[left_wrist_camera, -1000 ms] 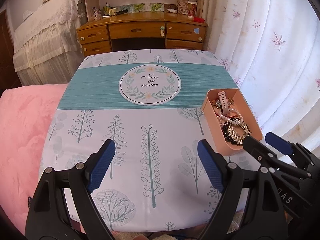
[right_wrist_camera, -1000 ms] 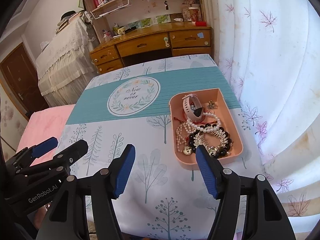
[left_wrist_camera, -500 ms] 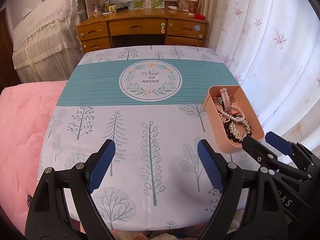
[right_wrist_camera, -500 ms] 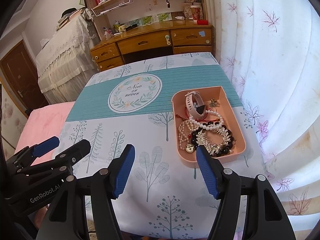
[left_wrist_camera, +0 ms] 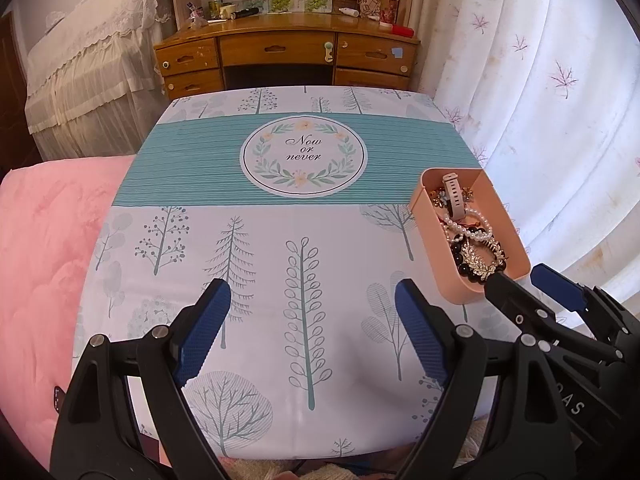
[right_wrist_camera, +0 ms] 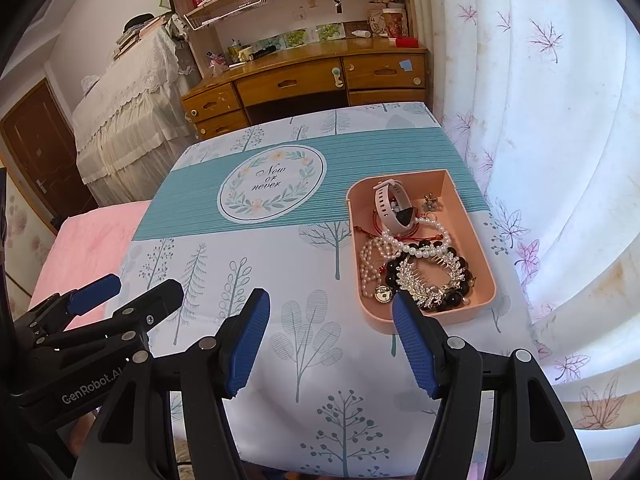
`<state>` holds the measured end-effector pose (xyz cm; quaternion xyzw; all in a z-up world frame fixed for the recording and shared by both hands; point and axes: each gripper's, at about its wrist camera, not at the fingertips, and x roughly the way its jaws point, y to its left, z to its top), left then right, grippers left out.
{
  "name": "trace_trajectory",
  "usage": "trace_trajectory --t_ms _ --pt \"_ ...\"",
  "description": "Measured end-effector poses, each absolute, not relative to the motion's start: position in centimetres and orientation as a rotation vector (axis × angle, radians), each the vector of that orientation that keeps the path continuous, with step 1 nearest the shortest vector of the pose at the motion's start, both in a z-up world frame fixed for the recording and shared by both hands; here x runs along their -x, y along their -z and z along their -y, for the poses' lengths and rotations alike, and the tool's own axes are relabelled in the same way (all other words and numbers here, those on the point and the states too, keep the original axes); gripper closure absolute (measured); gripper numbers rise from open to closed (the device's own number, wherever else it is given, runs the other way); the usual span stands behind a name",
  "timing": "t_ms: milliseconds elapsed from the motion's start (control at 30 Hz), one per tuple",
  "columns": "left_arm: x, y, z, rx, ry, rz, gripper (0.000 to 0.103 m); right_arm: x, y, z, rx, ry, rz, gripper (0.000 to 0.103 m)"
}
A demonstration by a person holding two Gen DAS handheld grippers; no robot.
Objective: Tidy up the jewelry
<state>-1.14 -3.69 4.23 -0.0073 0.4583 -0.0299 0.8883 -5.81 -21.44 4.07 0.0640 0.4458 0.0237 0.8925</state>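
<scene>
Right, both grippers hang low over the near edge of the tabletop point(left_wrist_camera: 304, 240), and neither holds a thing; the left gripper point(left_wrist_camera: 308, 332) has its blue pads spread wide above the tree-print cloth; the right gripper point(right_wrist_camera: 328, 340) is just as wide, its right pad close by the near rim of the pink tray point(right_wrist_camera: 482, 248) on the curtain side.

All the jewelry in sight sits in that tray: a pale pink watch point(right_wrist_camera: 390, 206) at the far end, a small brooch point(right_wrist_camera: 431, 202) beside it, a white pearl strand point(right_wrist_camera: 416, 246) across the middle, a black bead bracelet point(right_wrist_camera: 460, 292) and a rhinestone hair comb point(right_wrist_camera: 424, 276) piled at the near end, with a red cord point(right_wrist_camera: 366, 232) running under them; the cloth around it lies bare.

That fits a heap waiting to be sorted out, or pieces already gathered in; I can't tell which.

Anyone lifting from that heap should, I'd judge, pinch one piece from the top and rise slowly; strands and comb teeth look tangled and may drag a neighbour along.
</scene>
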Motion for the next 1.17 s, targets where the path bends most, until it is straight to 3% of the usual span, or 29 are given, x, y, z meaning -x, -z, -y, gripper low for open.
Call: trace_trajectory --t_ms 1167 --pt "1.2 -3.4 3.0 0.032 0.054 -0.982 0.02 5.4 -2.9 21.1 -0.143 -0.06 -0.957 0.038"
